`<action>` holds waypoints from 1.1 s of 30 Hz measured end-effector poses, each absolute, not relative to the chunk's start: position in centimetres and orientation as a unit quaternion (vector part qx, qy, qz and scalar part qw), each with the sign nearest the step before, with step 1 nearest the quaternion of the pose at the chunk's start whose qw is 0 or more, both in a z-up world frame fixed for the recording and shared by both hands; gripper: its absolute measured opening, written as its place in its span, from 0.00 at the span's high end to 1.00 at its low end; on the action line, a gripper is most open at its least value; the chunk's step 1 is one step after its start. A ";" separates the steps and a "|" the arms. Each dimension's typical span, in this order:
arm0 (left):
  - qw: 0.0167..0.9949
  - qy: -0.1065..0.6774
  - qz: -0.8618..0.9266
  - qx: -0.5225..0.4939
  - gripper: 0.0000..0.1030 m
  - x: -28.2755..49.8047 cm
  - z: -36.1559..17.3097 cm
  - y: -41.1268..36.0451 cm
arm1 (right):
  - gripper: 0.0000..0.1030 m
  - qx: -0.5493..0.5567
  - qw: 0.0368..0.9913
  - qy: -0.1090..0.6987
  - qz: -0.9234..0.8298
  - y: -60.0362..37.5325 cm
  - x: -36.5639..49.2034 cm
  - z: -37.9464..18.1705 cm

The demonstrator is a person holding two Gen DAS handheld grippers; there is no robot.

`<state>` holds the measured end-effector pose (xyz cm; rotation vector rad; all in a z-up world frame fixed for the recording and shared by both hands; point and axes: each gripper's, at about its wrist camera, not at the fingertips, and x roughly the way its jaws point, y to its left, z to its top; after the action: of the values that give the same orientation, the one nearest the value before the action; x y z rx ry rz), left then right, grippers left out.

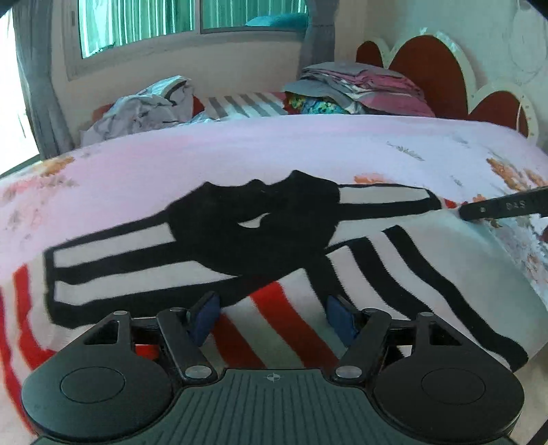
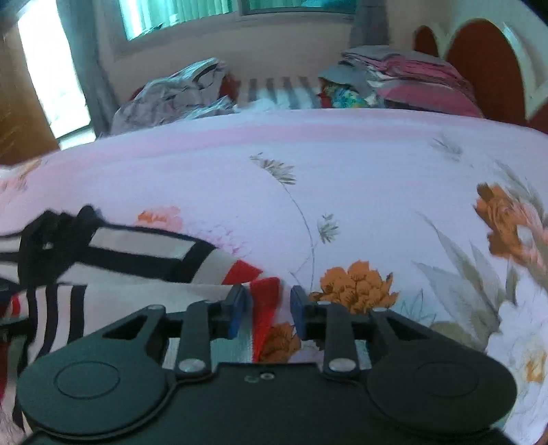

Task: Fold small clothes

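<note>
A small shirt (image 1: pixel 253 232) with a black chest, black-and-white striped sleeves and red-and-white stripes lower down lies spread on the pink floral bed cover (image 1: pixel 239 150). My left gripper (image 1: pixel 272 308) is open just above the shirt's lower part, holding nothing. My right gripper (image 2: pixel 269 306) is open over the shirt's right edge (image 2: pixel 260 277), by the right sleeve (image 2: pixel 144 250). One of its fingers (image 1: pixel 503 205) shows at the right of the left wrist view, next to the sleeve end.
A stack of folded clothes (image 1: pixel 363 89) and a crumpled pile of grey clothes (image 1: pixel 144 106) lie at the far side of the bed. A red and white headboard (image 1: pixel 438 68) stands at the right. A window (image 1: pixel 191 20) is behind.
</note>
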<state>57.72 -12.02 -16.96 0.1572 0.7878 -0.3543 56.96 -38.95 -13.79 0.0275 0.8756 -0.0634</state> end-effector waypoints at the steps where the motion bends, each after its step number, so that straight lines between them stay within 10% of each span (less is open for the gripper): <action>1: 0.909 0.374 -0.169 0.074 0.33 57.1 -16.4 -12.0 | 0.79 0.013 0.907 0.420 -0.031 -38.7 56.5 -13.4; 5: 0.915 0.355 -0.183 0.048 0.33 54.1 -15.3 -12.0 | 0.90 0.030 0.917 0.398 -0.012 -37.2 53.0 -11.8; 33: 0.904 0.392 -0.164 0.050 0.33 51.1 -17.2 -4.6 | 0.85 0.019 0.892 0.449 -0.040 -30.6 44.1 -13.2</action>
<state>51.06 -4.59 -17.18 0.1027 0.8103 -0.3385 44.14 -30.65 -13.15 0.0395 0.9318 -0.0823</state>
